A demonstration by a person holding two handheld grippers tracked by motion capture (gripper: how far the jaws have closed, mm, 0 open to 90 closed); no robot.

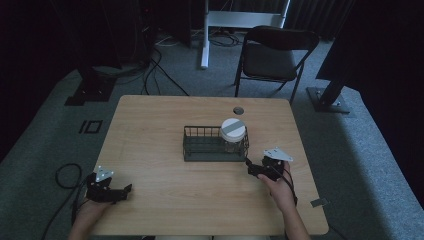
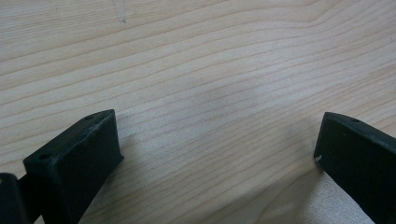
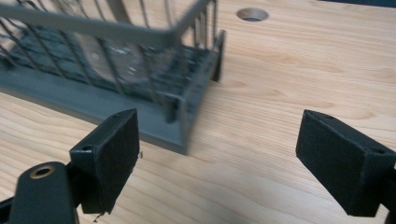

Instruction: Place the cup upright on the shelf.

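Clear glass jar with white lid (image 1: pixel 233 134) stands upright in right end of dark wire basket (image 1: pixel 200 150), mid pale wooden bench (image 1: pixel 150 125).

Right hand-held gripper (image 1: pixel 251 168) just beside basket corner, jaws spread, holding nothing; likely lined up for jar or basket.

Left hand-held gripper (image 1: pixel 126 190) well apart, near bench's front edge, jaws spread, holding nothing; apparently parked clear.

No readable text, label, brand, number or sign appears anywhere.

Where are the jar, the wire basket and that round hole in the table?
jar (image 1: pixel 233 131), high view, on its white lid.
wire basket (image 1: pixel 200 150), high view, on its floor.
round hole (image 3: pixel 252 15), right gripper view, at its centre.
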